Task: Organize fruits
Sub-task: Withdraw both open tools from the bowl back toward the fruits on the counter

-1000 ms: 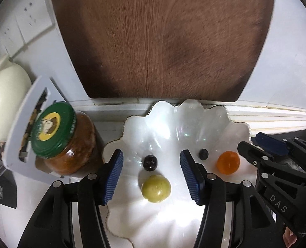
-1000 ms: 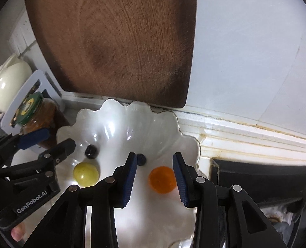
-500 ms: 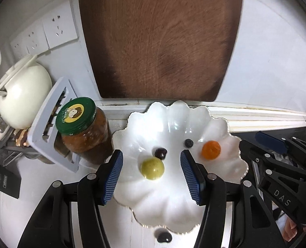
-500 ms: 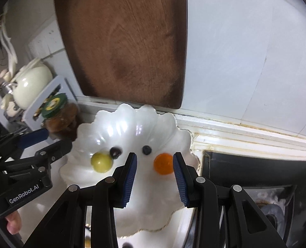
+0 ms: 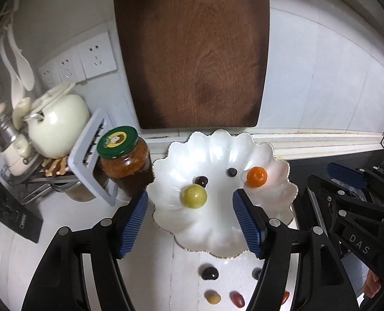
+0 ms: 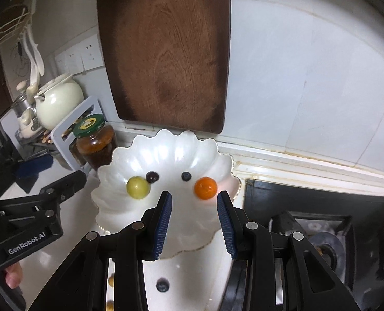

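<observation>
A white scalloped plate (image 5: 218,228) holds a yellow-green fruit (image 5: 194,196), a dark grape (image 5: 201,181), a blueberry (image 5: 232,172) and a small orange (image 5: 256,177). My left gripper (image 5: 190,193) hovers above the plate's near side, its jaws opening with nothing gripped. Over the plate's (image 6: 119,160) right part, near the orange (image 6: 205,188), my right gripper (image 6: 194,196) stands open and empty. Several loose fruits lie on the counter in front of the plate: a dark grape (image 5: 209,272), a yellowish one (image 5: 212,297), a red one (image 5: 237,299) and a blueberry (image 6: 162,284).
A wooden cutting board (image 5: 192,51) leans on the tiled wall behind the plate. To the left of the plate are a green-lidded jar (image 5: 124,153), a white slicer frame (image 5: 88,155) and a cream teapot (image 5: 57,127). A black stove (image 6: 321,220) lies to the right.
Both grippers have pulled back and up from the plate, which now looks smaller. Loose fruits on the counter have come into view. The left jaws stand wider.
</observation>
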